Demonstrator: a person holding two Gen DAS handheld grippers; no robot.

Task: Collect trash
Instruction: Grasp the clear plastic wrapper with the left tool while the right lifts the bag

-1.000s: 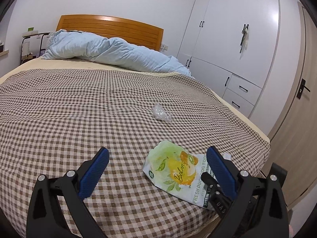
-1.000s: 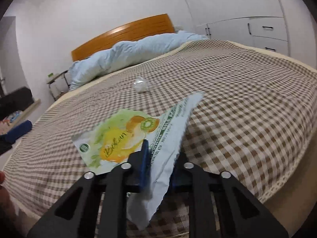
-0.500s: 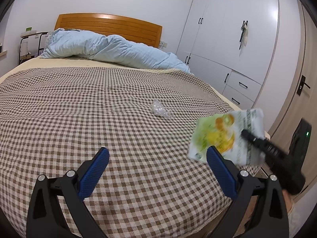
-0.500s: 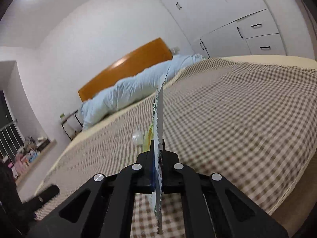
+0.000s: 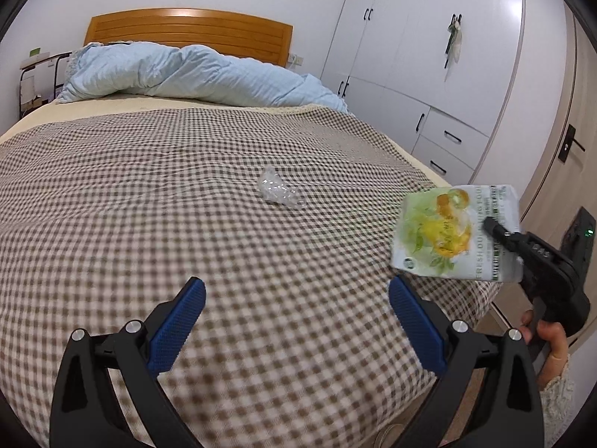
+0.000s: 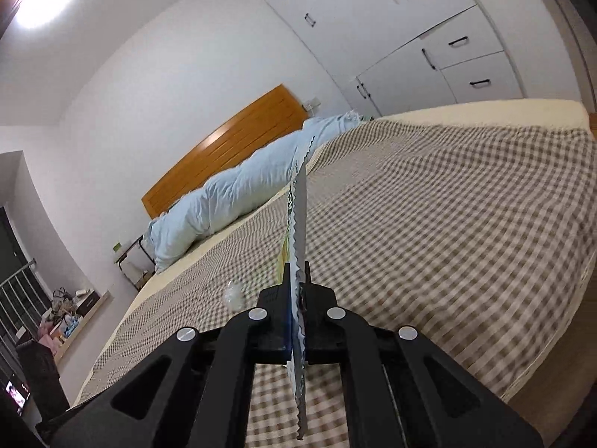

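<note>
**Right wrist view: flat pouch pinched and held clear of the bed**

Right wrist view has the right gripper [image 6: 297, 291] clenched on a flat green, yellow and white printed food pouch [image 6: 298, 231], seen edge-on with its serrated seal standing upright between the blue pads. In the left wrist view the same pouch [image 5: 453, 233] faces the camera, raised above the near right corner of the bed, with the black right gripper [image 5: 492, 226] pressed across its right part and a hand [image 5: 548, 338] with a knitted cuff gripping the handle below.

The left gripper [image 5: 296, 298] hovers with its blue ribbed fingers [image 5: 179, 321] spread wide and nothing between them, low over the near part of the brown-and-cream checked bedspread [image 5: 149, 205].

A small crumpled clear plastic wrapper [image 5: 278, 188] lies on the bedspread near the middle of the bed, apart from both grippers; in the right wrist view it shows as a pale lump [image 6: 233, 295] just left of the pads.

Farther off, a rumpled pale blue duvet [image 5: 194, 74] is piled along the far end, against an orange wooden headboard [image 5: 186, 30]. White wardrobe doors and drawers with black handles [image 5: 429, 56] line the right wall.
</note>
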